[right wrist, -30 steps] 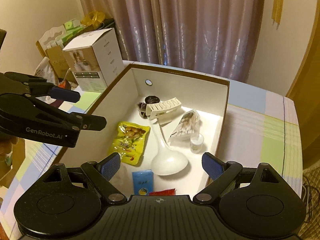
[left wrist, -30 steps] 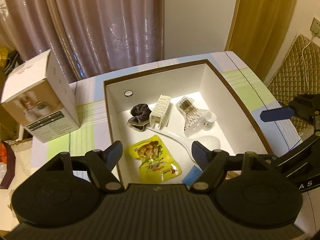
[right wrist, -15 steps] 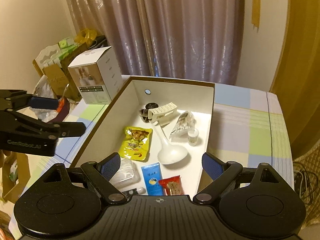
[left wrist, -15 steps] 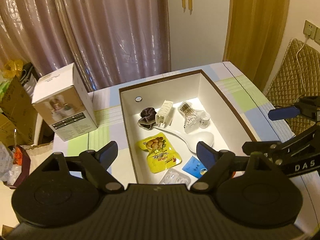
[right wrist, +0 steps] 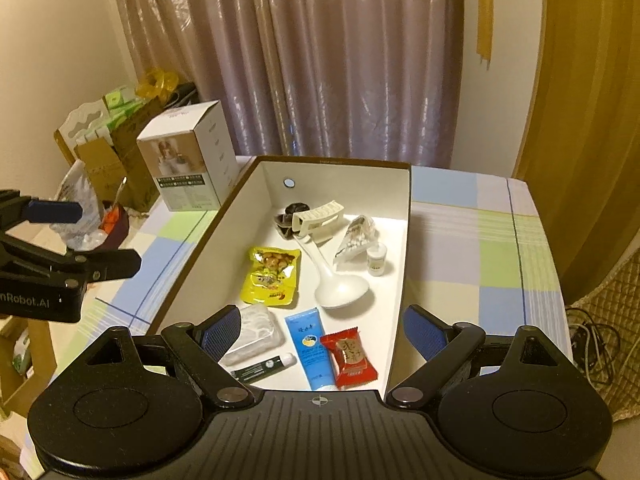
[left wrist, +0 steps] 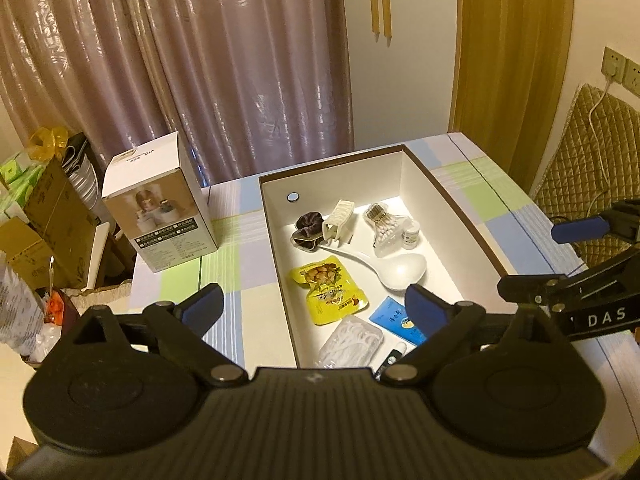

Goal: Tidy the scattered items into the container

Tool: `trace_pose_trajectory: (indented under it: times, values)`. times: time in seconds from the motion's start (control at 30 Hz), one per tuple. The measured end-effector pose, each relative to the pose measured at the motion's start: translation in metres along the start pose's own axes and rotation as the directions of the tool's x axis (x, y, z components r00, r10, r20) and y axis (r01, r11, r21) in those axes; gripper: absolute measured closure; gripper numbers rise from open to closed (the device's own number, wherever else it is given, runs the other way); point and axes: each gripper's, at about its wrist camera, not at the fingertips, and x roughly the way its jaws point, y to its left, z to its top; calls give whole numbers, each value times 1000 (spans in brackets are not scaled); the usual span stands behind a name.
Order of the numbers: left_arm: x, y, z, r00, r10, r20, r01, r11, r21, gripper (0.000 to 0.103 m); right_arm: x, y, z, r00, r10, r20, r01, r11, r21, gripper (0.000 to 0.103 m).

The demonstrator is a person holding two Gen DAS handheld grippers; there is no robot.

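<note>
Both grippers hang above the near end of the box (right wrist: pixel 400 248), nothing between their pads. The left gripper (left wrist: pixel 314 306) has just been spreading its jaws and stands wide; the right gripper (right wrist: pixel 316 328) gapes wide too. Inside lie a red sachet (right wrist: pixel 349 358), blue tube (right wrist: pixel 310 344), yellow snack pouch (right wrist: pixel 272 274), white spoon (right wrist: pixel 336 282) (bowl nearest) and, farthest, a hair claw (right wrist: pixel 316 218).
</note>
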Motion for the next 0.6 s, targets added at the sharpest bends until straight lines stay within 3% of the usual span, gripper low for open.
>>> trace_pose_trajectory:
  times: [0.23,0.6]
  values:
    - [-14,-8,-11,1000,19,25,-20,1000,19,5,-11,12,-10,998,-56,26,57,998,-36,9]
    - [-29,-14,-23,999,14,45,-15,1000,18,4,-22,19,-23,998,-53,39,54,998,-16,9]
